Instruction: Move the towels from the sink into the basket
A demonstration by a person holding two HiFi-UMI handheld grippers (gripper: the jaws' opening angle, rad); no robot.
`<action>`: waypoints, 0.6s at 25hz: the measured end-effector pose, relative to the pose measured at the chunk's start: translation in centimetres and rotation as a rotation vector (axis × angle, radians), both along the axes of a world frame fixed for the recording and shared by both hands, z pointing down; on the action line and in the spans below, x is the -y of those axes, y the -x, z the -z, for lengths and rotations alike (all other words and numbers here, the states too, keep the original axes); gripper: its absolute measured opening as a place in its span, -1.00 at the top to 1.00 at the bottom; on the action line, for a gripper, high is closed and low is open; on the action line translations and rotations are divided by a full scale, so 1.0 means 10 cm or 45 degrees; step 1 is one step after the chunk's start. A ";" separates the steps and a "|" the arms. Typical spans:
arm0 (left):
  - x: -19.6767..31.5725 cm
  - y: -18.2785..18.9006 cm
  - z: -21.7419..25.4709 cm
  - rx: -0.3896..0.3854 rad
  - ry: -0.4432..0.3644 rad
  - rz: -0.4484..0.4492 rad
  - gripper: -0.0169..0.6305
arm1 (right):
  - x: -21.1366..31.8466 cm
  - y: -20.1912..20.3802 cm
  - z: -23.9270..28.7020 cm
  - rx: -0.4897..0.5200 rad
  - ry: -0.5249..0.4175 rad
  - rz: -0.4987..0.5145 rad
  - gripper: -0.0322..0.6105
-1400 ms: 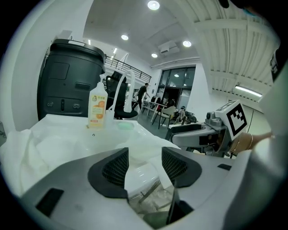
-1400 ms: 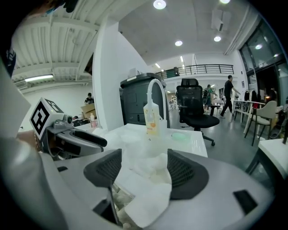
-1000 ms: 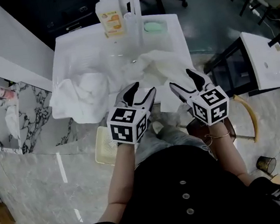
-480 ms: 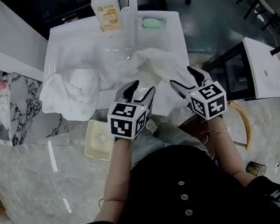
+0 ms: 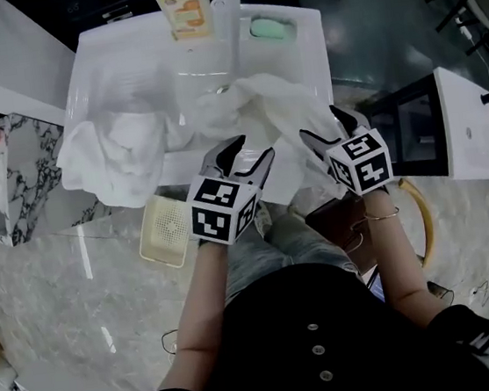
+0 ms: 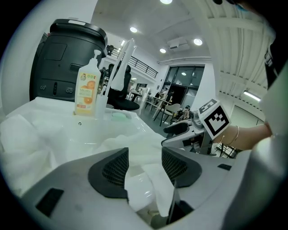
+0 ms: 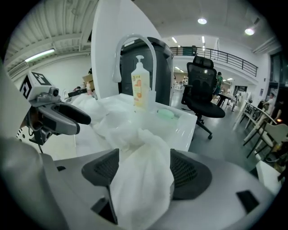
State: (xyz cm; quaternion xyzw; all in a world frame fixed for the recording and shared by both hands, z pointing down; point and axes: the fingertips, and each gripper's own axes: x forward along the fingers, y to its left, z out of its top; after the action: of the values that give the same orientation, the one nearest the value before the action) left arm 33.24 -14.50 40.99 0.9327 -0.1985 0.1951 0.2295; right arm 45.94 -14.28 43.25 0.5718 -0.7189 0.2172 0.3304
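White cloth, likely soft and light: the towel (image 7: 141, 175) spills from the sink (image 5: 105, 66), bunched between the jaws of the right gripper (image 7: 144, 168), closed on that thick fold; the left gripper (image 6: 145, 168) gapes, cloth loose between

Between the right gripper's (image 7: 145, 167) fingers the towel (image 7: 140, 197) is masking the gap; beyond the fingertips the soap bottle (image 5: 183, 7) is running off the top edge.

The towels (image 5: 278, 111) are soft, crumpled white cloth. The sink (image 5: 115, 73) is smooth, glossy white. At its 7 o'clock the basket (image 5: 168, 232) is matt, perforated cream plastic, on a polished, marble-like floor (image 5: 70, 291).
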 end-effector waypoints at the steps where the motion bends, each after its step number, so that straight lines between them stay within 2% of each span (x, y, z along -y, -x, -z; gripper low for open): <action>1: 0.01 -0.01 -0.02 0.004 0.004 0.002 0.30 | 0.02 -0.04 -0.05 -0.019 0.018 -0.009 -0.16; 5: 0.09 -0.04 -0.07 0.017 0.015 0.021 0.30 | 0.12 -0.21 -0.22 -0.070 0.071 -0.036 -0.16; 11: 0.15 -0.03 -0.16 0.039 0.037 0.054 0.30 | 0.27 -0.28 -0.39 -0.115 0.114 0.010 -0.02; 15: 0.22 -0.04 -0.20 0.042 0.044 0.077 0.30 | 0.33 -0.28 -0.52 -0.126 0.174 0.029 -0.01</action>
State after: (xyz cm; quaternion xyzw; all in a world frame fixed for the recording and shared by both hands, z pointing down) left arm 33.63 -16.67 42.94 0.9189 -0.2269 0.2067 0.2479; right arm 48.79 -17.59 48.46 0.5497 -0.6916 0.2334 0.4063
